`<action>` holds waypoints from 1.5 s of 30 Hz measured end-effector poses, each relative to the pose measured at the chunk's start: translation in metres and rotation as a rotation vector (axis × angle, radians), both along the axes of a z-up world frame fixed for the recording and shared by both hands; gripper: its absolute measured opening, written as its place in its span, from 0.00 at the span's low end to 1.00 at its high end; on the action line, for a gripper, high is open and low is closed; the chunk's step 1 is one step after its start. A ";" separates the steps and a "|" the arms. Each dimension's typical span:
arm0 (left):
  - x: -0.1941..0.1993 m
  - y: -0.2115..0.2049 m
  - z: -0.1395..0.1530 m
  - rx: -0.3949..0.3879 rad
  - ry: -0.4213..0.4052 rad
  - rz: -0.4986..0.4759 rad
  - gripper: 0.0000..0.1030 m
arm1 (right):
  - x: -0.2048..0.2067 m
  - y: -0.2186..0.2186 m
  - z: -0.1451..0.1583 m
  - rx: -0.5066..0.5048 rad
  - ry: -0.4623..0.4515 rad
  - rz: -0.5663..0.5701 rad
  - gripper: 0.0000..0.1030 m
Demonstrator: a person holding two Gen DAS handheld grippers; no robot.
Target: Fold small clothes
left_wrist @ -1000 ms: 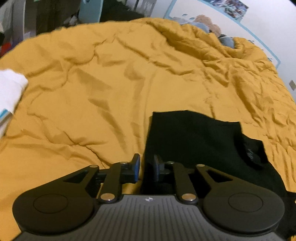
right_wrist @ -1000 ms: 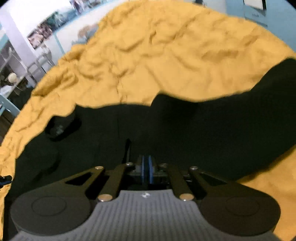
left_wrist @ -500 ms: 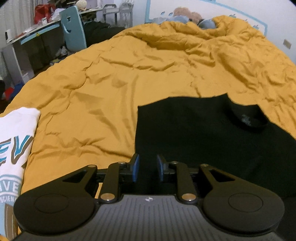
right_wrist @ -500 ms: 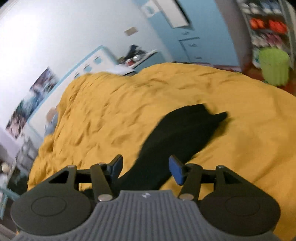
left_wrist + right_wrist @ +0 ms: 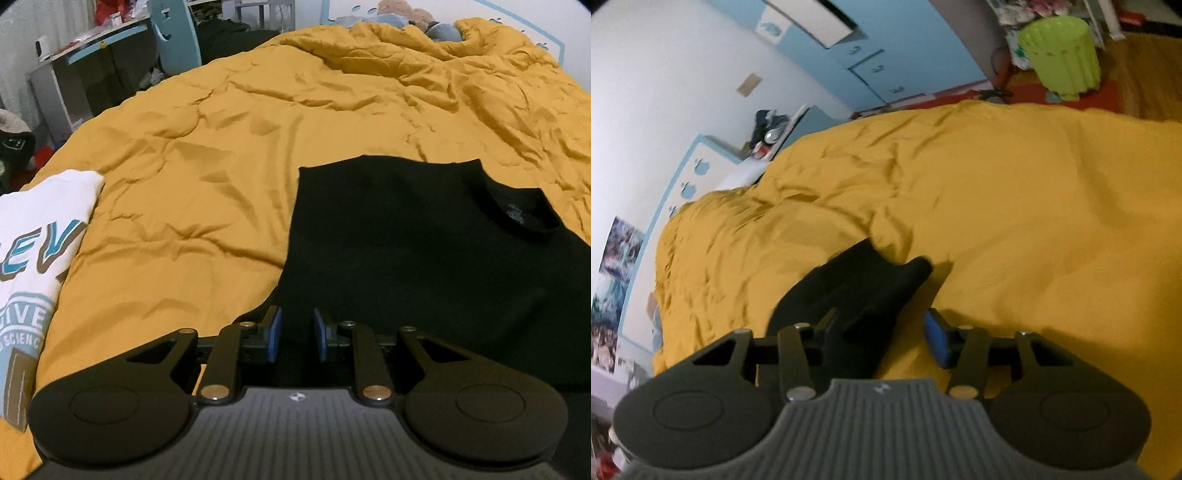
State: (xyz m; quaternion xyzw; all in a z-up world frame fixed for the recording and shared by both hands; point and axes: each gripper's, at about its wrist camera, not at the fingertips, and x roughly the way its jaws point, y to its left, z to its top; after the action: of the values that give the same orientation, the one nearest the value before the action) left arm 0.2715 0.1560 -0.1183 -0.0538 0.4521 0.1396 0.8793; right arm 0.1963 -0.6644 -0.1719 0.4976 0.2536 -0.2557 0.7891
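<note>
Left wrist view — black shirt [image 5: 424, 258] lies flat, collar [image 5: 517, 214] toward the right.

Yellow duvet [image 5: 258, 122] covers the bed, wrinkled. Desk [image 5: 92, 48] and light-blue chair [image 5: 177, 33] far left. Stuffed toys [image 5: 406, 9] at the far headboard. Right view: green bin [image 5: 1062, 55] on the floor far right, blue cabinet [image 5: 871, 70] beside it, poster [image 5: 613, 266] on the left wall.

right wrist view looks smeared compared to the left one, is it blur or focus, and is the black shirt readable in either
Right wrist view: motion smear; the black shirt and yellow duvet have soft edges, while the gripper's own fingers stay fairly sharp. Left wrist view: steadier; shirt outline and collar are clear, its dark surface nearly featureless, fisheye bending the room edges.
</note>
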 end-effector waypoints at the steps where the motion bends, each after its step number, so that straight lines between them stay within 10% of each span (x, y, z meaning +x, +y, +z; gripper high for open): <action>1: -0.001 0.001 0.000 0.001 0.003 0.006 0.25 | 0.001 -0.004 -0.003 0.014 -0.011 -0.009 0.26; 5: -0.006 0.003 0.005 0.001 -0.004 0.018 0.25 | 0.005 0.011 0.024 -0.089 -0.059 0.018 0.02; 16: -0.016 0.001 0.021 -0.058 -0.071 -0.026 0.25 | 0.039 0.198 0.232 -0.476 -0.324 0.422 0.00; 25: -0.025 0.022 0.057 -0.170 -0.185 -0.029 0.25 | 0.088 0.400 0.314 -0.470 -0.500 0.664 0.00; 32: -0.026 0.048 0.068 -0.269 -0.230 -0.040 0.25 | 0.116 0.565 0.263 -0.406 -0.443 0.808 0.00; 41: -0.030 0.084 0.050 -0.384 -0.231 -0.035 0.25 | 0.142 0.687 0.082 -0.234 -0.146 1.108 0.05; 45: -0.026 0.094 0.037 -0.446 -0.228 -0.032 0.31 | 0.141 0.686 0.053 -0.096 -0.155 1.180 0.42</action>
State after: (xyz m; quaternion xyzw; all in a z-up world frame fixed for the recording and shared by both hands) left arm 0.2452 0.2504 -0.0808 -0.2549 0.3702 0.0155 0.8931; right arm 0.3375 0.0214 -0.1188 0.2539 0.4171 0.2516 0.8356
